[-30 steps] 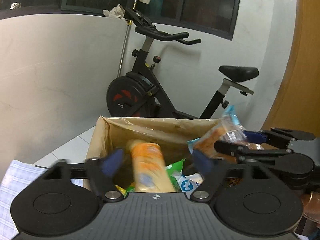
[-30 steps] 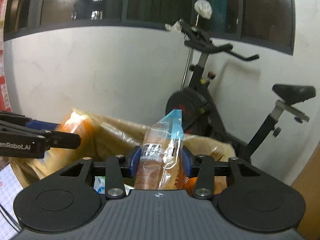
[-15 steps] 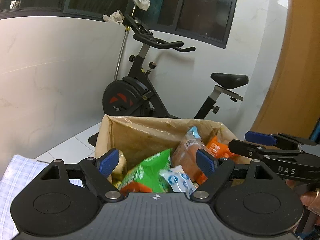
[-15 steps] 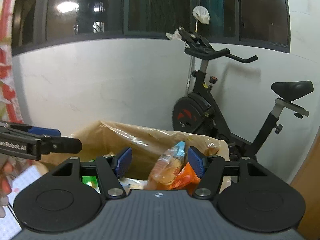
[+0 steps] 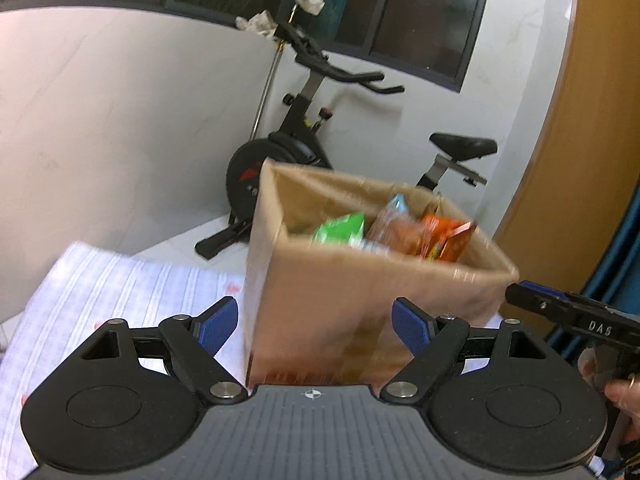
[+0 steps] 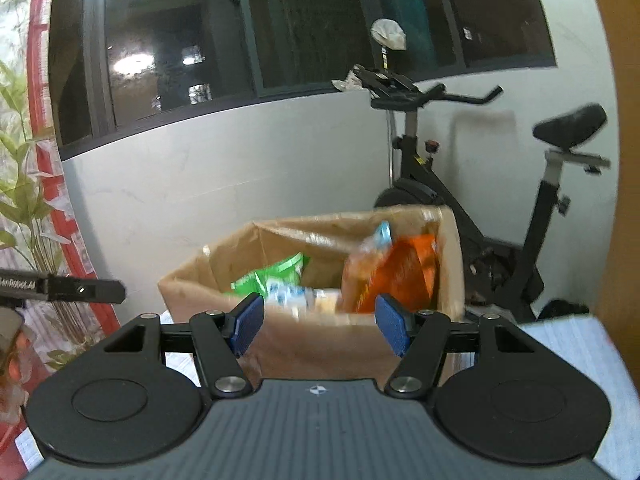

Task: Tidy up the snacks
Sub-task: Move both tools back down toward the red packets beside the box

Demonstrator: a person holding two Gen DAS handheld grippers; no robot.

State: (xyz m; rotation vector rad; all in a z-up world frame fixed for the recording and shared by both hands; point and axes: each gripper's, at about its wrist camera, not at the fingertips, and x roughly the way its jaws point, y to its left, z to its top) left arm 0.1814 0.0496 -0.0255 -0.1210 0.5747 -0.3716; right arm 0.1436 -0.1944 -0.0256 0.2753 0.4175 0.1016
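**A:** What does the left wrist view show?

**B:** The left gripper hangs with its blue pads spread wide and nothing between them. Just beyond it a brown cardboard box stands on a pale striped cloth, blurred. Inside the box lie the snacks: a green packet towards the left, a clear wrapper with a blue top in the middle and an orange packet at the right. The tip of the right gripper juts in at the right edge, a hand behind it. An exercise bike stands against the white wall beyond the box.

**A:** And the right wrist view?

**B:** The right gripper is also empty, its jaws standing apart, somewhat narrower than the left pair. The same box sits just past the pads, open at the top, with the green packet at the left, the orange packet at the right and the clear wrapper leaning between them. One finger of the left gripper reaches in from the left edge, well apart from the box. A leafy plant stands at the far left, and the bike behind the box under a dark window.
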